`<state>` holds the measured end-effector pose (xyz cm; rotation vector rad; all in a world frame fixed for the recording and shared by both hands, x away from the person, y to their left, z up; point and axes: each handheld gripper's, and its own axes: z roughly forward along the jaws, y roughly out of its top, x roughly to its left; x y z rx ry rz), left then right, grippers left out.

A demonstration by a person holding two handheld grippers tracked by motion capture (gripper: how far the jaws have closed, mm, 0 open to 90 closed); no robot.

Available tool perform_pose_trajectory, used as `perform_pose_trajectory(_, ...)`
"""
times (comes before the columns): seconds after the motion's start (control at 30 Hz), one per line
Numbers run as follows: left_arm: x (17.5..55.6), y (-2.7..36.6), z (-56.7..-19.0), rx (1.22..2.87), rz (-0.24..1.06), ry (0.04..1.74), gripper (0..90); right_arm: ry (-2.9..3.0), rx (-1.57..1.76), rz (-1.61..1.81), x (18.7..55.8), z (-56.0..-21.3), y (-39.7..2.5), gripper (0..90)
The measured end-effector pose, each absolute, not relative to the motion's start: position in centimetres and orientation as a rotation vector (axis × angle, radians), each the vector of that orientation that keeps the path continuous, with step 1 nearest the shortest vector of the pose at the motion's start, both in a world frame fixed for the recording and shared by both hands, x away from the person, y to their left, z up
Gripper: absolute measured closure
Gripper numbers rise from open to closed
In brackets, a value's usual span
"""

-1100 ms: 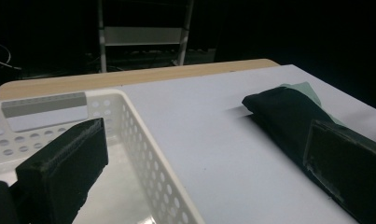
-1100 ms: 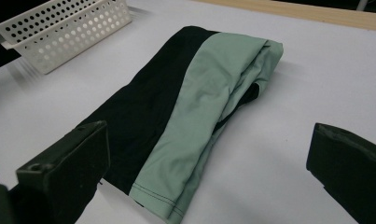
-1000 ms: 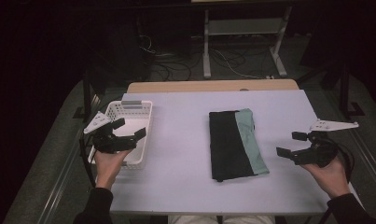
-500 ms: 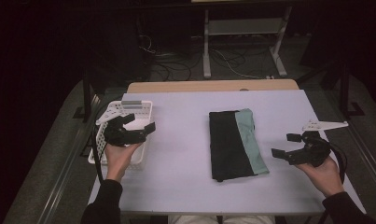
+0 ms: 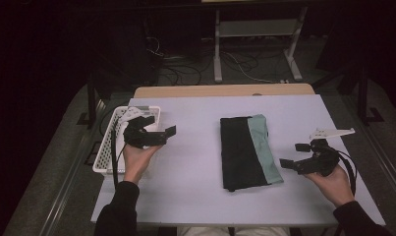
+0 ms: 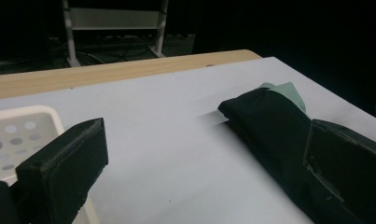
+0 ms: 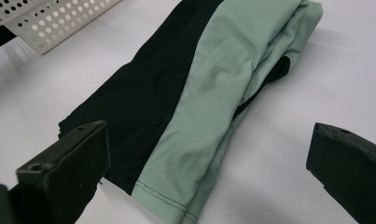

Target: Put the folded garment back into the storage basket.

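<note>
A folded garment [image 5: 249, 152] lies flat at the centre of the white table [image 5: 195, 191], a long rectangle running from 12 to 6 o'clock. Its left portion is black, fine-knit and matte; its right strip is pale green, smooth, with a stitched hem visible in the right gripper view [image 7: 209, 93]. The edges are soft and slightly rumpled at the far end.

The left gripper [image 5: 158, 132] is held above the table at the garment's 9 o'clock, well apart from it, beside a white perforated plastic basket [image 5: 107, 152] of rectangular form with rounded corners. Its jaws stand wide apart, holding nothing; they are blocky, black and dull-surfaced.

The right gripper [image 5: 294, 155] sits at the garment's 3 o'clock, near its green edge but not touching. Its jaws are likewise spread wide and empty, with the garment lying in the gap as seen along them.

A bare wooden strip [image 5: 225, 91] borders the table's far edge at 12 o'clock.
</note>
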<state>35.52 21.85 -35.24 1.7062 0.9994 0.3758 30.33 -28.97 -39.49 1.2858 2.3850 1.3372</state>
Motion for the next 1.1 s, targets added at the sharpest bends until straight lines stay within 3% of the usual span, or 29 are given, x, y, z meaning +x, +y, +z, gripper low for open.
perform_pose_trajectory(1.1,39.4,16.7,-36.7,1.764,0.247,0.993,0.0,2.483,1.386,1.293,32.2,-41.7,-26.7,0.0)
